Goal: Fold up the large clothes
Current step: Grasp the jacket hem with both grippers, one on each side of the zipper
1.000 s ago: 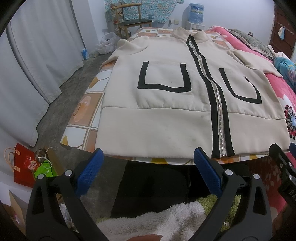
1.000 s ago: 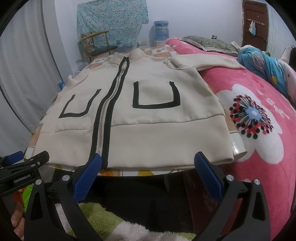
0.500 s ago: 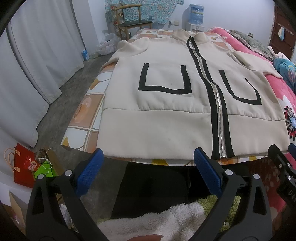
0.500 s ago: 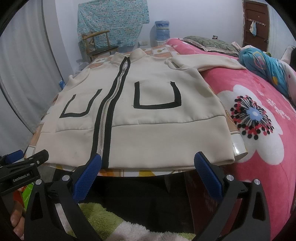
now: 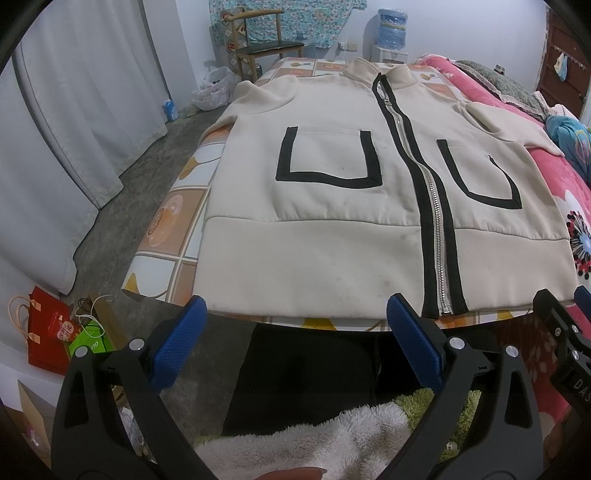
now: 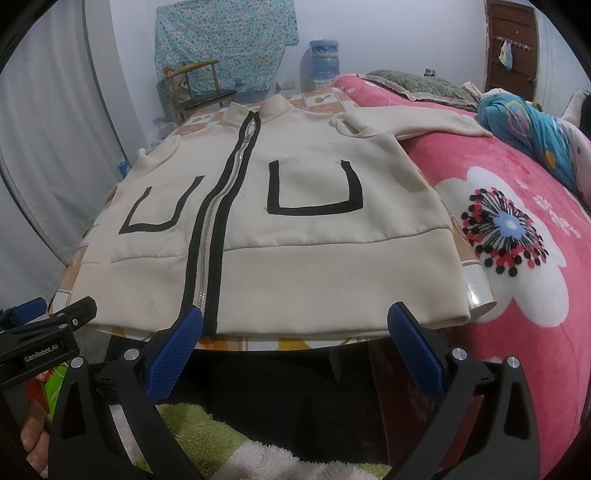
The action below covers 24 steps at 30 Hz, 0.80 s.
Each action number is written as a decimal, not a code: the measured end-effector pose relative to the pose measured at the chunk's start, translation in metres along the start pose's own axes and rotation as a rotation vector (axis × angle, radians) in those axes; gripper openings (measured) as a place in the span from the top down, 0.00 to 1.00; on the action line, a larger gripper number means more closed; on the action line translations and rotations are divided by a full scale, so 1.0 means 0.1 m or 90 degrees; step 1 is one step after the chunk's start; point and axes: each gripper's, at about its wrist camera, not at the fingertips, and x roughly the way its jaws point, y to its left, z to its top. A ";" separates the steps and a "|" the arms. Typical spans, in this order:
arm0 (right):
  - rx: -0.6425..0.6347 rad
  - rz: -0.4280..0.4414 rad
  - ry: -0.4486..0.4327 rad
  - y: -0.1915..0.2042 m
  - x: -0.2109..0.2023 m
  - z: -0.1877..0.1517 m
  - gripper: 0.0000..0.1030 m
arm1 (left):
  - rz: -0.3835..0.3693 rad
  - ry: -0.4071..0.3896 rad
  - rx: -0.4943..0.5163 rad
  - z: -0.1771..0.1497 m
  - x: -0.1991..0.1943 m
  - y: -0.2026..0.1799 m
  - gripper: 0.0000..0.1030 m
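Observation:
A cream zip-up jacket [image 5: 332, 206] [image 6: 295, 221] with black pocket outlines and a black-edged zipper lies flat, front up, on a tiled table [image 5: 177, 236]. Its hem faces me. One sleeve [image 6: 413, 123] stretches right onto the pink bedspread. My left gripper [image 5: 295, 343] hangs open just short of the hem's left half, holding nothing. My right gripper [image 6: 295, 347] is open too, just short of the hem's right half, empty. Each gripper shows at the edge of the other's view.
A pink flowered bed [image 6: 517, 240] adjoins the table on the right, with a blue bundle [image 6: 532, 129] on it. A wooden chair [image 5: 266, 44] and water jug [image 5: 391, 18] stand behind. Curtains [image 5: 74, 110] and bags [image 5: 48, 328] on the floor lie left.
Both grippers have edged slightly forward toward the jacket's hem. The jacket has not moved.

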 end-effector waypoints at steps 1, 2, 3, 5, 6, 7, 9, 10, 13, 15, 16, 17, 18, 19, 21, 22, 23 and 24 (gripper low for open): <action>0.000 0.000 0.000 0.00 0.00 0.00 0.05 | 0.000 0.000 0.000 -0.01 0.00 -0.01 0.08; 0.000 0.000 0.000 0.01 0.00 0.00 0.05 | -0.001 0.000 0.001 -0.01 0.00 -0.01 0.08; 0.000 0.001 0.000 0.00 0.00 0.00 0.05 | -0.001 0.000 0.001 -0.01 0.00 -0.01 0.08; 0.000 0.000 0.001 0.00 0.00 0.00 0.05 | -0.002 0.001 0.001 -0.02 0.00 -0.01 0.08; 0.001 -0.001 0.001 0.00 0.00 0.00 0.05 | -0.003 0.002 0.001 -0.01 0.00 -0.01 0.08; 0.002 -0.002 0.001 0.01 0.00 0.00 0.05 | -0.006 0.003 0.000 0.00 0.00 0.00 0.08; 0.003 -0.003 0.000 0.01 0.00 -0.01 0.05 | -0.010 0.008 0.001 0.01 0.02 0.02 0.08; 0.005 -0.005 -0.001 0.02 0.00 -0.01 0.05 | -0.015 0.012 -0.001 0.02 0.04 0.05 0.08; 0.013 -0.007 -0.004 -0.03 0.01 0.00 0.05 | -0.022 0.015 -0.008 0.02 0.10 0.14 0.08; 0.017 -0.009 -0.005 -0.09 0.02 0.04 0.05 | -0.018 0.012 -0.006 0.02 0.15 0.19 0.08; 0.018 -0.011 -0.005 -0.12 0.03 0.05 0.05 | -0.021 0.012 -0.006 0.03 0.19 0.24 0.08; 0.018 -0.013 -0.005 -0.19 0.04 0.08 0.05 | -0.035 0.008 -0.009 0.04 0.21 0.30 0.08; 0.020 -0.016 -0.005 -0.23 0.05 0.09 0.05 | -0.047 0.000 -0.013 0.04 0.23 0.36 0.08; 0.021 -0.017 -0.005 -0.28 0.06 0.11 0.05 | -0.056 -0.009 -0.013 0.03 0.23 0.39 0.08; 0.029 -0.025 0.002 -0.41 0.10 0.13 0.05 | -0.141 -0.058 -0.020 0.01 0.21 0.54 0.08; 0.032 -0.033 0.007 -0.47 0.12 0.14 0.05 | -0.175 -0.076 -0.038 0.00 0.20 0.64 0.08; 0.034 -0.037 0.011 -0.52 0.14 0.15 0.05 | -0.183 -0.080 -0.051 0.01 0.22 0.70 0.08; 0.039 -0.042 0.017 -0.58 0.17 0.17 0.05 | -0.184 -0.076 -0.061 0.03 0.25 0.76 0.08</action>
